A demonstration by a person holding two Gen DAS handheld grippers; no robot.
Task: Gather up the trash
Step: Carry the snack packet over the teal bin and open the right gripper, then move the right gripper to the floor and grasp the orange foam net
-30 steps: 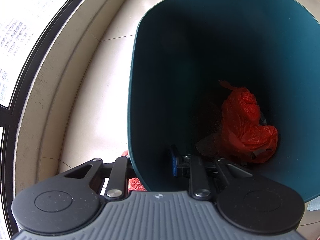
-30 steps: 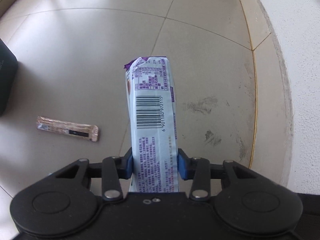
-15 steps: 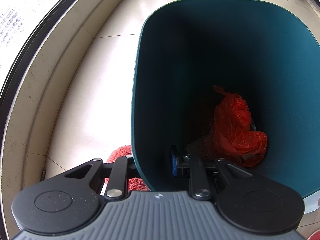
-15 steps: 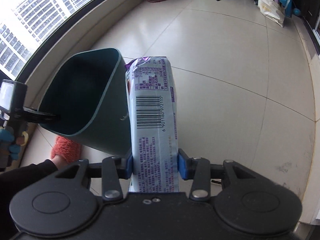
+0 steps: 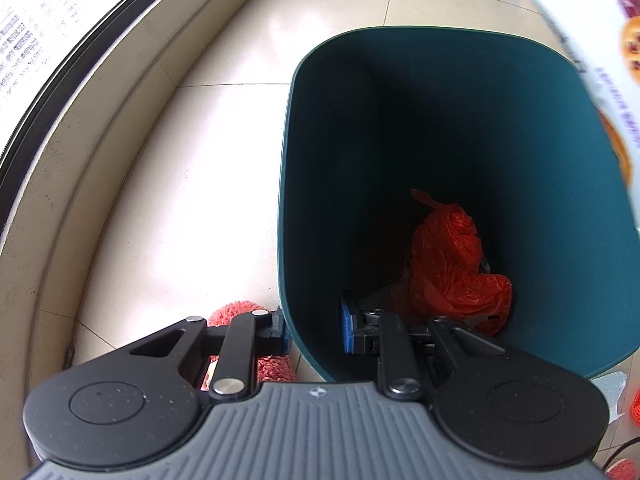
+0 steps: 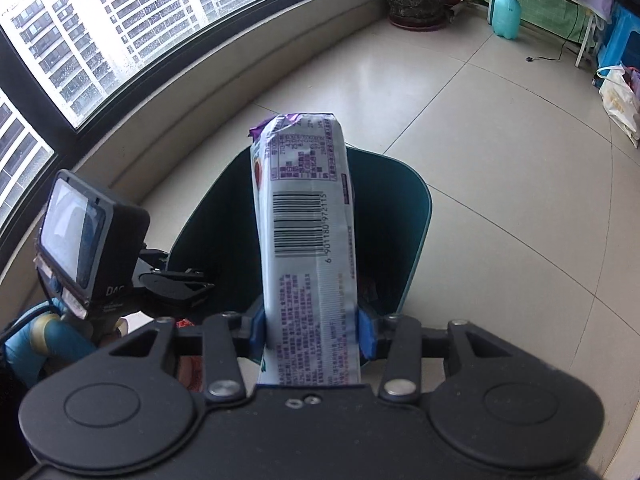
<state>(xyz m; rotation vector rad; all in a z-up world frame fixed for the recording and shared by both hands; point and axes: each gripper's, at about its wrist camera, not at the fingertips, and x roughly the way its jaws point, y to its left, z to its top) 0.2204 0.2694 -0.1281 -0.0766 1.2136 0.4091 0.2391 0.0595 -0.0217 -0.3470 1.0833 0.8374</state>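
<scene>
Teal plastic bin (image 5: 460, 128), tilted, its wall pinched in the left gripper (image 5: 314, 330), holds a crumpled red bag (image 5: 452, 264) at the bottom. Right gripper (image 6: 312, 330) clamps a white-and-purple snack wrapper (image 6: 306, 232), which a second ago hung over bare floor tiles and now hangs above the bin's mouth. Darker scraps beside the bag are unreadable.

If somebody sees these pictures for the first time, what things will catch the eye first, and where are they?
First, the long white and purple snack wrapper, gripped upright by the right gripper directly over the dark green bin. Next, the crumpled red plastic bag at the bin's bottom. The left gripper is clamped on the bin's near wall.
</scene>
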